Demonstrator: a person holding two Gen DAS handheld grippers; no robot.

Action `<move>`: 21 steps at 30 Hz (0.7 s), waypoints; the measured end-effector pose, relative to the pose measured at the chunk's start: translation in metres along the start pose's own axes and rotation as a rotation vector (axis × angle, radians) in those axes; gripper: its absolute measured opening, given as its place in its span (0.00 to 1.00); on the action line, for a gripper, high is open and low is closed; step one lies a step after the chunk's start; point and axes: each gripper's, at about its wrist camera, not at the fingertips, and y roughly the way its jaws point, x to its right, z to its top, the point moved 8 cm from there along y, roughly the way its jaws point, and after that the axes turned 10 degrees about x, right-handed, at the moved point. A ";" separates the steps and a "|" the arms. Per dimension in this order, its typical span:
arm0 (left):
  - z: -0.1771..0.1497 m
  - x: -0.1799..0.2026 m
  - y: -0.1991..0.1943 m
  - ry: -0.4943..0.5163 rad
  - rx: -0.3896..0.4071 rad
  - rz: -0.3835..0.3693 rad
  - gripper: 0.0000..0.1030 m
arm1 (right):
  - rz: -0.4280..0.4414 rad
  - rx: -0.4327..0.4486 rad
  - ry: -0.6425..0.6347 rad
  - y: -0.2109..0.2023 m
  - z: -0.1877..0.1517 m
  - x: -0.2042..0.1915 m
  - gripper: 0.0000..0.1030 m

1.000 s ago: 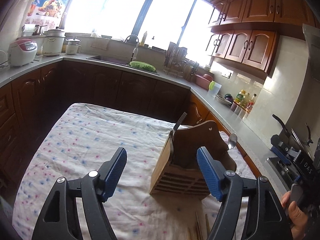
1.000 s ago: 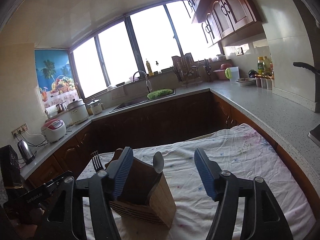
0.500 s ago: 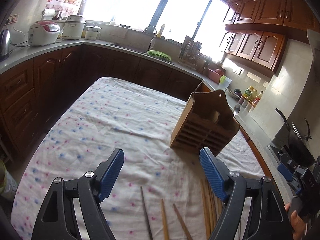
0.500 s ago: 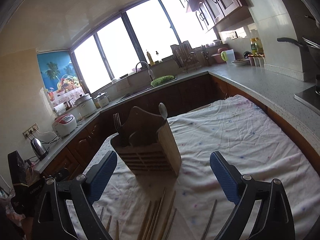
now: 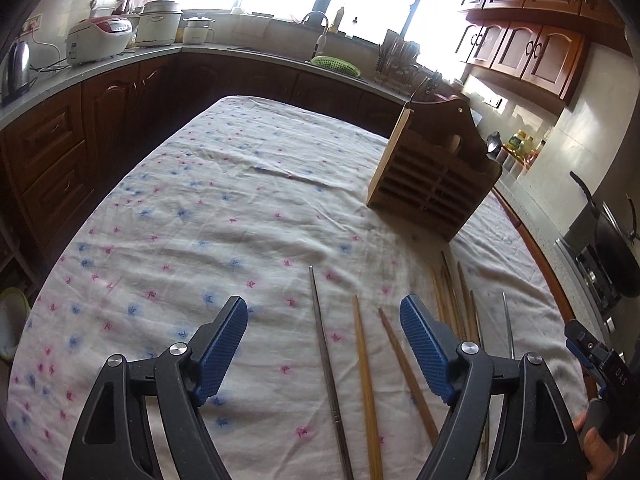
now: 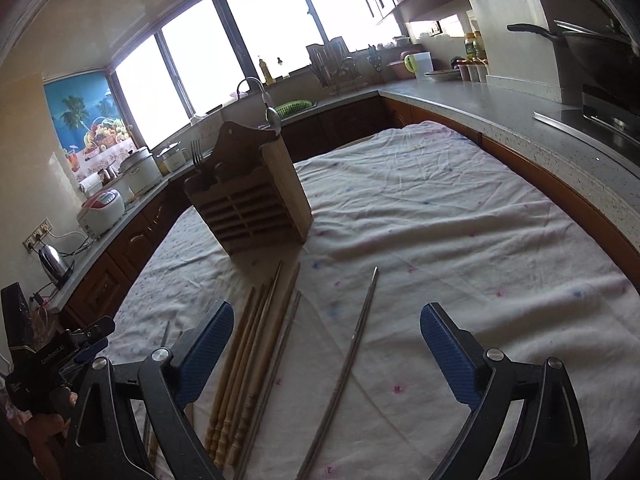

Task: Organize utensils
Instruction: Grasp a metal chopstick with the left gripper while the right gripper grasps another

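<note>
A wooden utensil holder (image 5: 432, 178) stands on the floral tablecloth; it also shows in the right wrist view (image 6: 252, 200), with a fork (image 6: 196, 156) and a spoon (image 6: 273, 114) upright in it. Several wooden chopsticks (image 6: 244, 360) and metal chopsticks (image 6: 352, 356) lie loose on the cloth in front of it. In the left wrist view a metal chopstick (image 5: 326, 356) and two wooden chopsticks (image 5: 366, 380) lie between the fingers. My left gripper (image 5: 324, 348) is open and empty above them. My right gripper (image 6: 326, 354) is open and empty above the chopsticks.
The table (image 5: 192, 216) is ringed by dark wood cabinets and a grey counter (image 6: 500, 100). A rice cooker (image 5: 98, 38), kettle (image 5: 18, 66), sink with green basket (image 5: 334, 64) and a wok on the stove (image 5: 612, 248) stand on the counter.
Both grippers have pulled back from the holder and tipped down toward the cloth. The loose chopsticks have come into view below both grippers. Both stay open.
</note>
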 end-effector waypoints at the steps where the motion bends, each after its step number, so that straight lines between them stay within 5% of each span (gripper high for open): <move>1: 0.000 0.001 0.001 0.007 -0.008 0.010 0.76 | -0.004 -0.008 -0.002 0.001 -0.003 0.002 0.93; 14: -0.005 0.010 0.042 0.073 -0.123 0.061 0.67 | -0.039 -0.099 -0.030 0.033 -0.013 0.006 0.92; 21: -0.007 0.013 0.073 0.104 -0.175 0.068 0.51 | -0.086 -0.166 -0.047 0.066 -0.012 0.017 0.65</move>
